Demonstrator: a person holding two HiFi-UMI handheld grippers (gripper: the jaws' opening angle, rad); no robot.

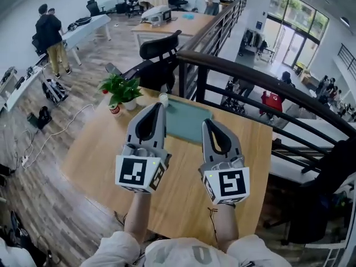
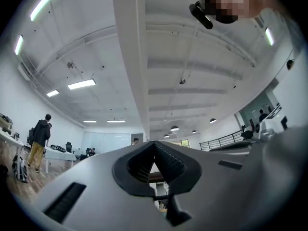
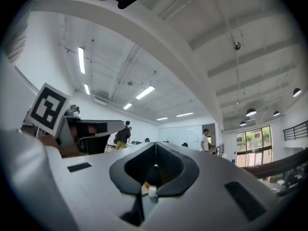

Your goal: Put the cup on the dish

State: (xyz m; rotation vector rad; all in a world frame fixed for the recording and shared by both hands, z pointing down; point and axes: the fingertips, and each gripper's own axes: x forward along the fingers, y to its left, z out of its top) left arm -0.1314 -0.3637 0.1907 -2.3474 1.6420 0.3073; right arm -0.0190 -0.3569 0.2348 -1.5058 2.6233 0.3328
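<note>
No legible text, brand, number or sign found in any view. The marker cube (image 1: 139, 174) of the left hand-held gripper (image 1: 160, 105) and the marker cube (image 1: 227, 185) of the right hand-held gripper (image 1: 206, 121) carry black-and-white square patterns only, no characters. Pale print on the person's shirt (image 1: 194, 255): unreadable.

Open-plan office, wood-plank floor (image 1: 83, 88). Wooden surface (image 1: 94, 149) beside black railing (image 1: 261, 77), lower level beyond. Potted plant (image 1: 119, 90) at surface's far edge, black chair (image 1: 158, 46) behind. White desks (image 1: 89, 26) left, person (image 1: 50, 35) standing there. Glazed doors (image 1: 289, 26) far right. White beamed ceiling (image 2: 130, 42), strip lights (image 2: 82, 84) lit.
</note>
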